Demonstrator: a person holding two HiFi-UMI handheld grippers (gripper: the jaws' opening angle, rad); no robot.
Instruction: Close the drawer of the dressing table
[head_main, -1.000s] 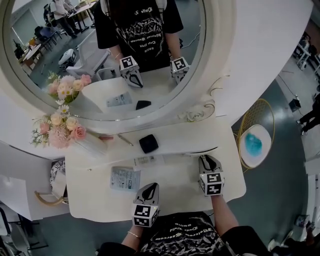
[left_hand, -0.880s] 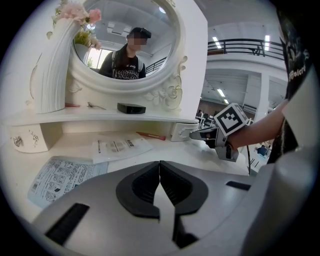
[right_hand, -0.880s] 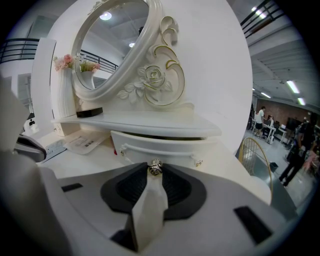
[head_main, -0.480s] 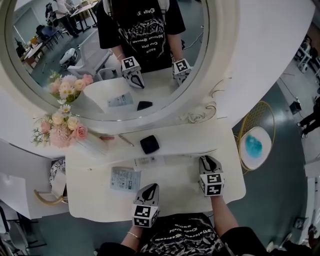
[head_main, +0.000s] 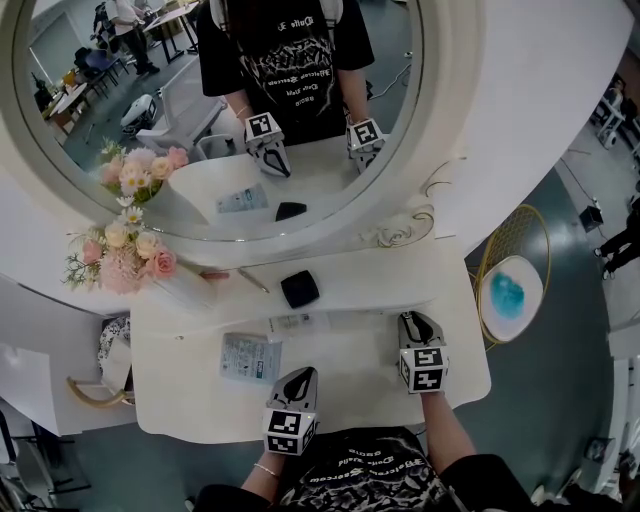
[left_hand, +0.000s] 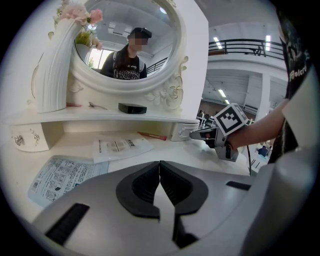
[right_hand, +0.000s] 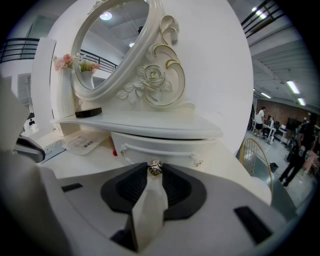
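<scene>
1. Drawer (right_hand: 160, 147) sits under the right end of the shelf (right_hand: 150, 124). Its knob (right_hand: 156, 168) lies at the jaw tips of the right gripper (right_hand: 156, 173), pinched between them.
2. Left gripper (left_hand: 160, 170): jaws pressed together, nothing between them, over the tabletop (left_hand: 200, 156), well apart from the drawer.

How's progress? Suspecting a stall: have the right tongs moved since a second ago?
No. The right tongs stay on the drawer knob, same spot against the black case.
</scene>
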